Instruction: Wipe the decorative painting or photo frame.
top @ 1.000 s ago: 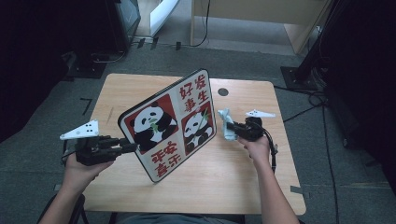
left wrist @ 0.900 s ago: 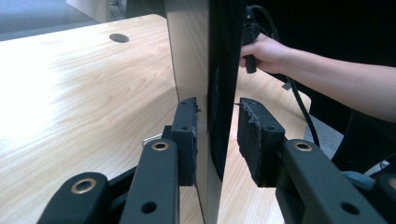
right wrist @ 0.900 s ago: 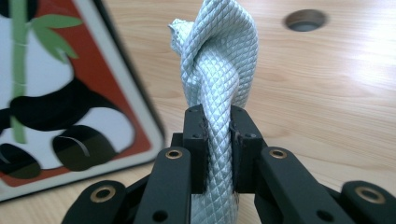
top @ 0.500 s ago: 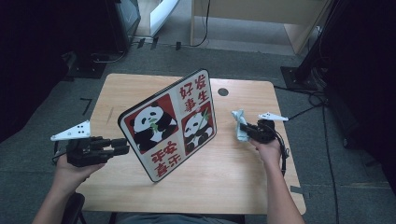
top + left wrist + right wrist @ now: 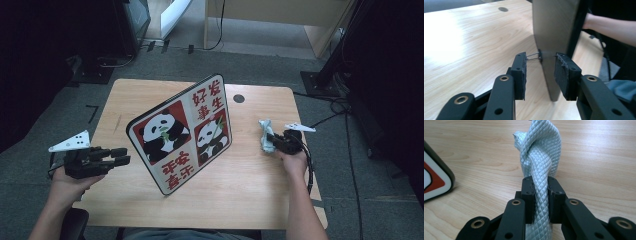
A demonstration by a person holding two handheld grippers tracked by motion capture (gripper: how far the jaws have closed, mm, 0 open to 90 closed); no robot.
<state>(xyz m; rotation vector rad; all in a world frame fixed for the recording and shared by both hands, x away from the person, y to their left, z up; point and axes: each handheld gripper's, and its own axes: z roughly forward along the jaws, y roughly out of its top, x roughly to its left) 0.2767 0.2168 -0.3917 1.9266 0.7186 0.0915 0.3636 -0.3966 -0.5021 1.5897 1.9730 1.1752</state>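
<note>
A board printed with pandas and red Chinese characters (image 5: 182, 132) stands tilted on edge in the middle of the wooden table (image 5: 150, 100). My left gripper (image 5: 125, 156) is open just left of the board and apart from it. In the left gripper view the board's grey back (image 5: 556, 30) rises just beyond the open left gripper (image 5: 540, 67), with a thin wire (image 5: 534, 56) at its foot. My right gripper (image 5: 272, 141) is shut on a crumpled pale blue cloth (image 5: 265, 135) right of the board. The right gripper view shows the right gripper (image 5: 541, 185) clamping the waffle-textured cloth (image 5: 540, 157) over the table.
A dark round hole (image 5: 239, 98) sits in the table behind the board. A corner of the board (image 5: 436, 177) edges in at the left of the right gripper view. Dark stands and cables (image 5: 325, 75) lie on the floor to the right.
My left gripper has pulled back to the left, away from the board, which stays standing. My right gripper has carried the cloth to the right, away from the board.
</note>
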